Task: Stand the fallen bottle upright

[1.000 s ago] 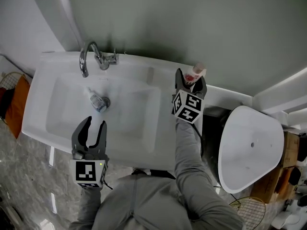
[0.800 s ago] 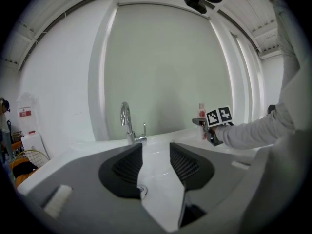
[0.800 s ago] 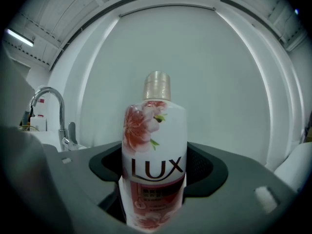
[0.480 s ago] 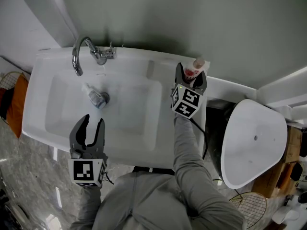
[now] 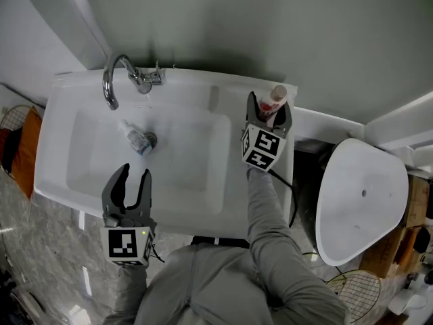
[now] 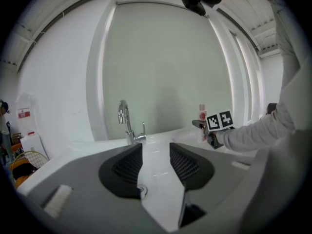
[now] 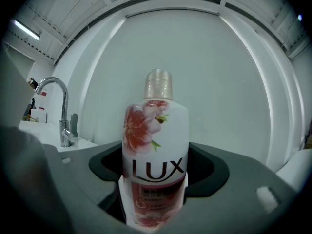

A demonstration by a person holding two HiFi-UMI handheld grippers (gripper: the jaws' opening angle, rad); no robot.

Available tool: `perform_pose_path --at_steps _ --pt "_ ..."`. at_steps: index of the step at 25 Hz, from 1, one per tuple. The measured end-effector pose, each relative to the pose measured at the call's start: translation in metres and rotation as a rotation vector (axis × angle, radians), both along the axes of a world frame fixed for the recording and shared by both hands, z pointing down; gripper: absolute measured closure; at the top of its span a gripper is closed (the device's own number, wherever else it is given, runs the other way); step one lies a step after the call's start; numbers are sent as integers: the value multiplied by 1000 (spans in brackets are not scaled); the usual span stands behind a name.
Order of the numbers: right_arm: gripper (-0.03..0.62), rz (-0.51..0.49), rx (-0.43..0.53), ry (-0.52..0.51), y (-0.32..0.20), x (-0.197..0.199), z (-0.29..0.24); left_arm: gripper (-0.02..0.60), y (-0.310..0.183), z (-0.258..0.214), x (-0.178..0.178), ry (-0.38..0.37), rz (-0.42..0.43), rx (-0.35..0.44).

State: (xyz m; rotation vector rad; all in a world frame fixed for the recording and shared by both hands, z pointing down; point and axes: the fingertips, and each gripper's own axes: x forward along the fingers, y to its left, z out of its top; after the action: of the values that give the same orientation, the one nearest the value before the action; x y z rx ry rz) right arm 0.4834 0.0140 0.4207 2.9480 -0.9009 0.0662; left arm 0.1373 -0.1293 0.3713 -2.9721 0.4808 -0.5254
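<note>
Between R claw (image 5: 269, 112) jaws: bottle (image 5: 276, 98) held upright, at sink (image 5: 193, 80) edge.

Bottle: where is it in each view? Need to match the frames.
Head view: bottle at the back right corner of the sink, held upright by the right gripper.
Left gripper view: small, right of centre, next to that gripper.
Right gripper view: fills the centre, label facing the camera.
Shared landmark: the faucet, left of the bottle in all three.

Soft even daylight; gripper views fisheye-bent, dark corners, near foreground blurred
</note>
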Motion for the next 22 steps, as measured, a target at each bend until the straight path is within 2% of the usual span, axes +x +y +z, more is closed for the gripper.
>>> perform_pose_path --at_steps 11,22 --pt "258 -49 11 -35 -1 -3 0 399 4 0 -5 11 -3 -19" --pt "249 -118 -11 -22 10 -19 -16 399 9 -14 -7 72 -18 -7"
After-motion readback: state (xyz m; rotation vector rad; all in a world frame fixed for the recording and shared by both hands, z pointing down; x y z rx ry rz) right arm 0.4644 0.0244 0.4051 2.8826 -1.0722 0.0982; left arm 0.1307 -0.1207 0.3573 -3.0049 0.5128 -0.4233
